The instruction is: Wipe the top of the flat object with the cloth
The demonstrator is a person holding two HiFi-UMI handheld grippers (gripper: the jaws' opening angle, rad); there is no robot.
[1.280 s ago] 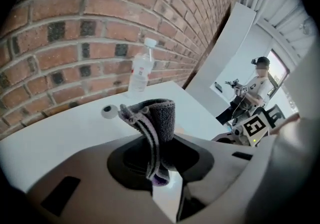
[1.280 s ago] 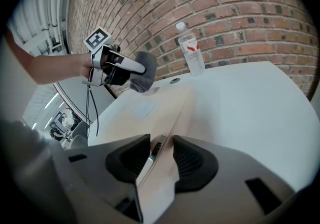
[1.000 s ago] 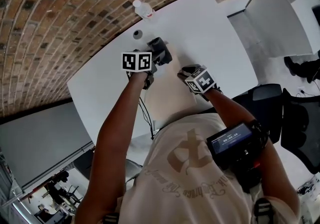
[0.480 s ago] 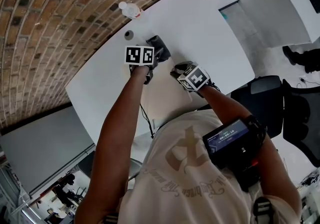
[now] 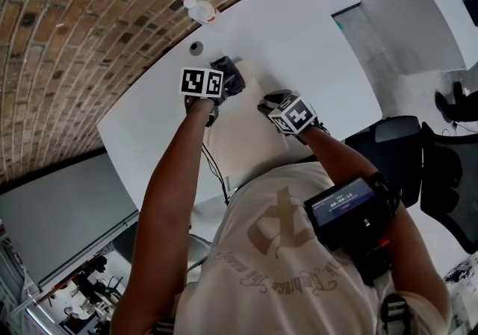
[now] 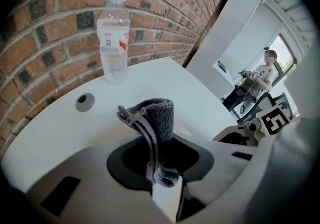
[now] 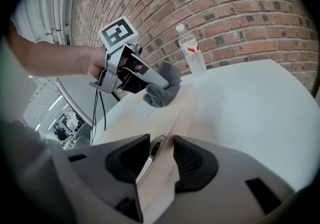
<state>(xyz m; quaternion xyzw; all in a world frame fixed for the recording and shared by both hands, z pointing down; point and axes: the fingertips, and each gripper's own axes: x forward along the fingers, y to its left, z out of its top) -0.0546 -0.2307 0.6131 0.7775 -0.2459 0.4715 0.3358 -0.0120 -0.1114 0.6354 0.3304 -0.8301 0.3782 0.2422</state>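
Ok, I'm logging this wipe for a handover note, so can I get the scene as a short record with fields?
left gripper: jaws shut on the grey cloth
cloth position: over the far end of the flat board
right gripper: jaws clamped on the board's near edge
board: pale, lying flat on the white table
bottle: upright near the brick wall, apart from the board

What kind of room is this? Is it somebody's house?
Probably an office or workshop, not a house: a big white table beside a brick wall, with black office chairs close by.
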